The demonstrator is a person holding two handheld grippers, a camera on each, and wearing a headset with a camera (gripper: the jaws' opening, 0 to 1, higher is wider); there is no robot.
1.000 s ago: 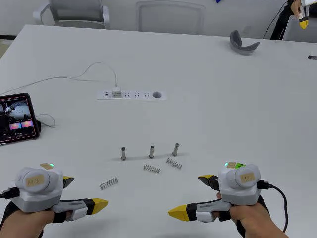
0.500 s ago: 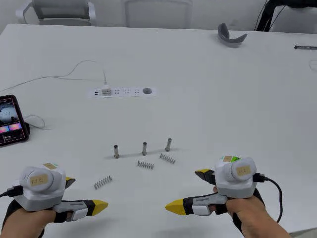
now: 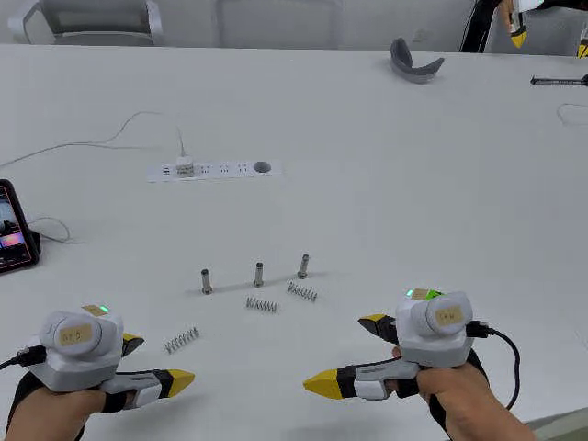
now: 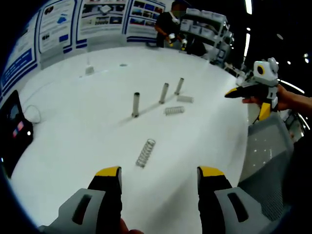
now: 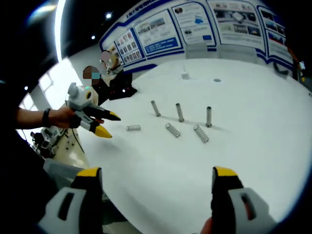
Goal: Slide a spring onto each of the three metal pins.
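So, the big white counter (image 3: 413, 202) has a power strip (image 3: 213, 170) lying out past the work and a tablet (image 3: 11, 241) at its left edge. The person holds both grippers low over the near edge. The left gripper (image 3: 156, 360) points to the right with its jaws spread wide and nothing between them. The right gripper (image 3: 346, 352) points to the left, and it's wide open and empty too.

The three pins stand upright in a row between and beyond the two grippers: left pin (image 3: 206, 280), middle pin (image 3: 259, 274), right pin (image 3: 303, 266). All three are bare, well clear of either set of jaws.

The springs all lie flat on the counter. The left spring (image 3: 182, 340) is nearest the left gripper. In the left gripper view it sits just ahead of the gap between the jaws, not touching them, with its long axis running roughly away along them. From the head view it lies diagonally, near-left to far-right. The middle spring (image 3: 262, 304) lies just in front of the middle pin, nearly crosswise. The right spring (image 3: 302, 292) lies just in front of the right pin, also crosswise, tilted a bit. Both are well ahead of the right gripper's jaws.
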